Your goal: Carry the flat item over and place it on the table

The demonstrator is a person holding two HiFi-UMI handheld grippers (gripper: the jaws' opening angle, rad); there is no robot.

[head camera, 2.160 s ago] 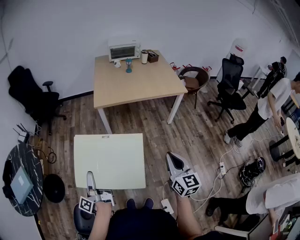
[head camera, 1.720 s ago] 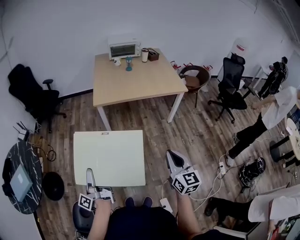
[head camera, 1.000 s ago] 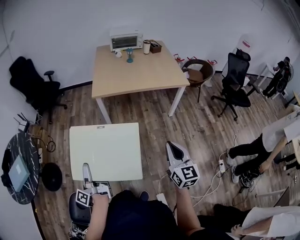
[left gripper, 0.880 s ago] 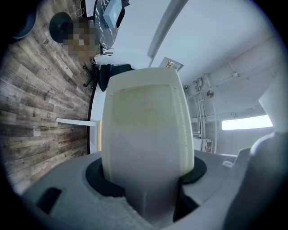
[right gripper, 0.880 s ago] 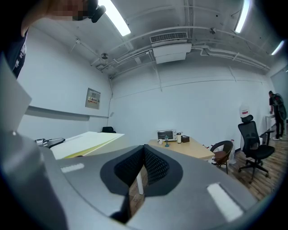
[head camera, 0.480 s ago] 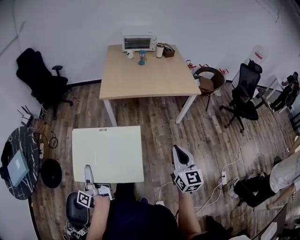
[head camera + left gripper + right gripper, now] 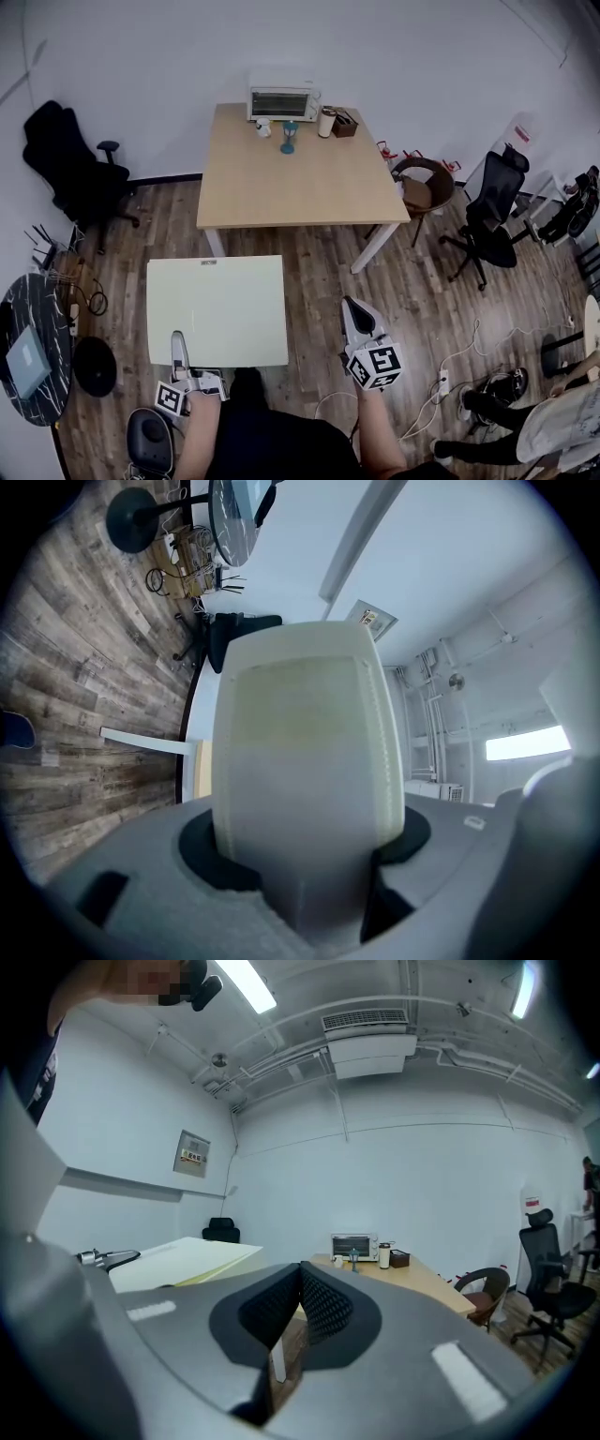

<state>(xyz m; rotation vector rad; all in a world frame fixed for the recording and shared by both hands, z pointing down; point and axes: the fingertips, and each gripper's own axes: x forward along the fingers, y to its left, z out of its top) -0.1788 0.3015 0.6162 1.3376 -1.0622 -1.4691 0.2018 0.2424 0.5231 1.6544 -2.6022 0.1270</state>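
Observation:
A pale, flat rectangular board [image 7: 217, 309] is held level above the wooden floor. My left gripper [image 7: 176, 345] is shut on the middle of its near edge, one finger lying over the top face. In the left gripper view a pale jaw fills the middle and hides the board. My right gripper [image 7: 354, 314] hangs to the right of the board, apart from it, shut with nothing in it; its black pads meet in the right gripper view [image 7: 301, 1274]. The light wooden table [image 7: 300, 187] stands ahead, beyond the board's far edge.
A toaster oven [image 7: 284, 101], a cup [image 7: 326, 122] and a small blue object [image 7: 289, 139] stand at the table's far edge. A black office chair [image 7: 80, 173] and a round dark table [image 7: 33, 352] are left. A brown chair [image 7: 422, 183], a black chair [image 7: 497, 202] and floor cables [image 7: 469, 370] are right.
The table has come closer and shifted in the head view as the person walks toward it. The board and both grippers keep the same pose. People at the right have moved away.

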